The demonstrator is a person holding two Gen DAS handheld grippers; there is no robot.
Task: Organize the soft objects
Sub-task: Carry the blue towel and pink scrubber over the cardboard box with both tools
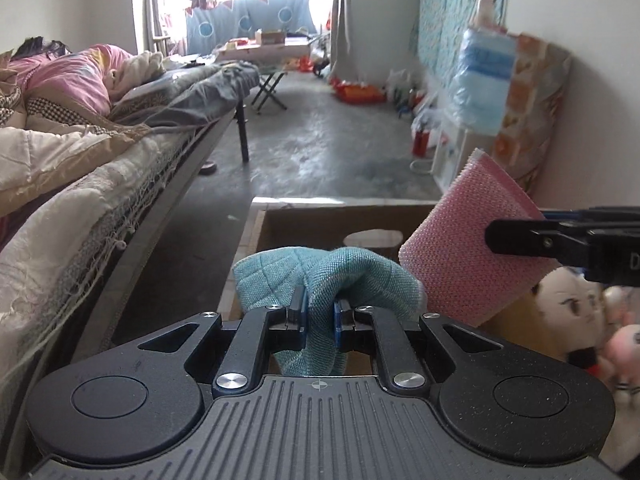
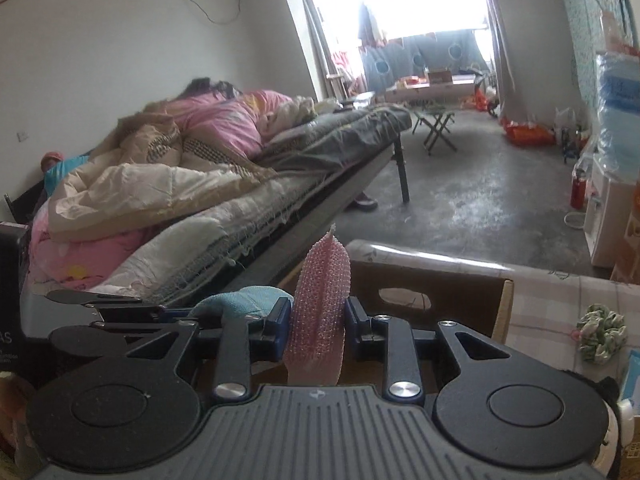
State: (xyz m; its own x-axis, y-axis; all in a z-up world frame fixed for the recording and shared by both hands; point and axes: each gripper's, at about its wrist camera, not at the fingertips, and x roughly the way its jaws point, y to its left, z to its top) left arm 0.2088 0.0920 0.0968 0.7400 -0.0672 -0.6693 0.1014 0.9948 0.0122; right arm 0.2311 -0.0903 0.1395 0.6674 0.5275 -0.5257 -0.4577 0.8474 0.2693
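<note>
Bed w/ heaped quilts runs along the left; cardboard box sits open below both grippers, w/ plush dolls at its right side. Left gripper is pinched on a bunched teal cloth above the box. Right gripper clamps a folded pink mesh cloth upright, just beside the teal one; green scrunchie lies apart on the checked surface.
</note>
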